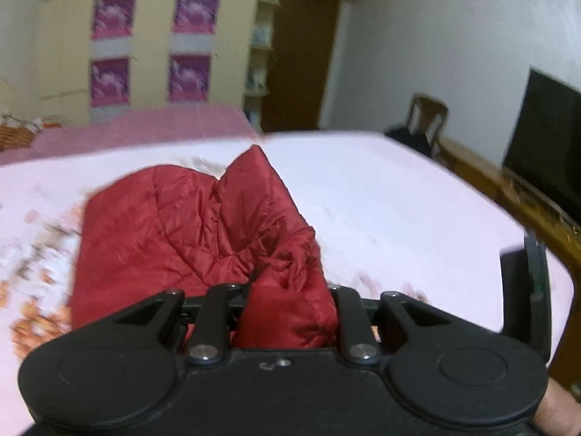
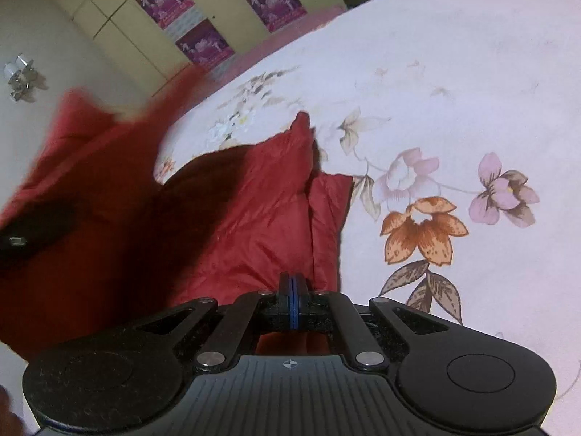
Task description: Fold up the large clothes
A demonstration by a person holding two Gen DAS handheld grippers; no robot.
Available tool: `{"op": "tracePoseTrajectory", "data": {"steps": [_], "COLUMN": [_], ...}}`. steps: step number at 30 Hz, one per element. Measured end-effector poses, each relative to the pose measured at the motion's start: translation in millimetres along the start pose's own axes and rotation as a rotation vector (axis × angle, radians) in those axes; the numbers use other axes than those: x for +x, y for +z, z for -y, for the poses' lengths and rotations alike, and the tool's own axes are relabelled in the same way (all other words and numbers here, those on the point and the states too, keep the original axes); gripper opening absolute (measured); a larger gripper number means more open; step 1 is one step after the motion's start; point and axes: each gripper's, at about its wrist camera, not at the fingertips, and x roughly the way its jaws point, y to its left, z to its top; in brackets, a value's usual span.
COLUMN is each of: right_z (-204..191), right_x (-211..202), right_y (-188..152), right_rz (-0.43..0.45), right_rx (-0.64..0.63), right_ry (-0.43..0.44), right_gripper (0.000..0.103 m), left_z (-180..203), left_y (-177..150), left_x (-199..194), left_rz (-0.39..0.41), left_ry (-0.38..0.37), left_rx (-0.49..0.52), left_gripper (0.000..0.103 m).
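Note:
A red quilted jacket lies bunched on the pale pink floral bedsheet. My left gripper is shut on a thick fold of the red jacket, which fills the gap between its jaws and hides the fingertips. In the right wrist view the jacket spreads from the left to the centre, with part of it lifted and blurred at the left. My right gripper has its blue pads pressed together right at the jacket's edge; whether cloth is pinched between them cannot be told.
The bedsheet has printed flowers on the right. A cream wardrobe with purple pictures stands behind the bed. A wooden bed frame, a chair and a dark screen are at the right. The other gripper shows at the right edge.

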Motion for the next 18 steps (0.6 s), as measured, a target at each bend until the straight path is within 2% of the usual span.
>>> {"op": "tracePoseTrajectory", "data": {"steps": [4, 6, 7, 8, 9, 10, 11, 12, 13, 14, 18], "right_z": [11.5, 21.8, 28.8, 34.8, 40.8, 45.2, 49.0, 50.3, 49.4, 46.7, 19.5], "right_x": [1.6, -4.4, -10.4, -15.9, -22.2, -28.8, -37.8, -50.4, -56.9, -60.9, -61.5], "right_y": [1.6, 3.6, 5.0, 6.6, 9.0, 11.4, 13.9, 16.0, 20.1, 25.1, 50.8], "right_rz": [-0.015, -0.001, 0.017, 0.031, 0.047, 0.064, 0.095, 0.157, 0.178, 0.186, 0.224], "right_rx": [0.036, 0.073, 0.104, 0.127, 0.139, 0.142, 0.144, 0.136, 0.12, 0.11, 0.034], "right_ry": [0.037, 0.053, 0.058, 0.044, 0.02, 0.014, 0.016, 0.032, 0.053, 0.062, 0.126], "right_gripper": [0.0, 0.0, 0.001, 0.001, 0.004, 0.015, 0.06, 0.072, 0.072, 0.072, 0.067], "left_z": [12.0, 5.6, 2.8, -2.8, -4.7, -11.5, -20.6, -31.9, -45.7, -64.1, -154.7], "left_y": [-16.0, -19.3, -21.5, -23.4, -23.6, -23.7, -23.3, -22.3, -21.2, -19.4, -17.1], "left_x": [30.9, 33.5, 31.2, 27.3, 22.4, 11.2, -3.2, -16.6, -29.0, -41.6, -54.2], "left_rz": [-0.099, -0.115, -0.117, -0.119, -0.125, -0.111, -0.08, -0.054, -0.025, 0.018, 0.116], "left_ry": [-0.021, -0.075, -0.119, -0.157, -0.198, -0.249, -0.274, -0.283, -0.276, -0.239, -0.03], "left_rx": [0.054, 0.023, 0.007, -0.018, -0.04, -0.061, -0.088, -0.112, -0.134, -0.164, -0.306], "left_gripper": [0.02, 0.038, 0.059, 0.072, 0.079, 0.079, 0.074, 0.071, 0.065, 0.058, 0.051]}}
